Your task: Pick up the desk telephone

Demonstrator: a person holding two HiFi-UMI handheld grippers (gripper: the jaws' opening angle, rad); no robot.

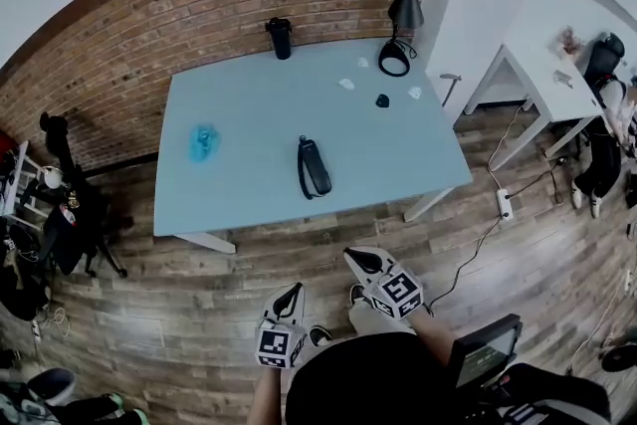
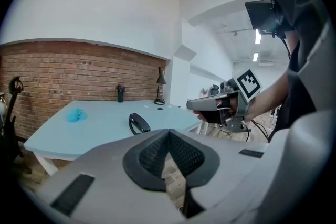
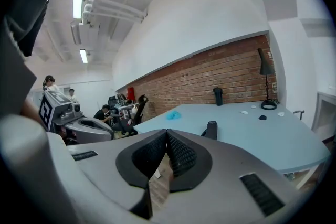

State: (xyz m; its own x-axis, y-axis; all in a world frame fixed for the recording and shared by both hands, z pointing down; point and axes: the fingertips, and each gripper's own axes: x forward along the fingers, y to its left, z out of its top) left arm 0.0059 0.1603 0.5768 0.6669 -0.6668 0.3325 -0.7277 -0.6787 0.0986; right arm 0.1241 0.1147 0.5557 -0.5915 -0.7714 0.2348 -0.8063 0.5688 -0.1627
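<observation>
The desk telephone (image 1: 314,166), a black handset with a coiled cord, lies flat near the middle of the light blue table (image 1: 239,105). It also shows in the left gripper view as the dark telephone (image 2: 139,123), and in the right gripper view the telephone (image 3: 211,130) is seen end-on. Both grippers hang over the wooden floor, short of the table's near edge and well apart from the phone. My left gripper (image 1: 289,296) (image 2: 168,132) has its pads meeting at the tip and holds nothing. My right gripper (image 1: 362,260) (image 3: 167,132) is shut and empty too.
On the table are a blue crumpled object (image 1: 204,142), a black cup (image 1: 281,38), a black desk lamp (image 1: 402,15), a small dark item (image 1: 382,101) and white scraps (image 1: 346,84). A white desk (image 1: 542,80) and a person (image 1: 602,124) are at right; a power strip (image 1: 503,204) lies on the floor.
</observation>
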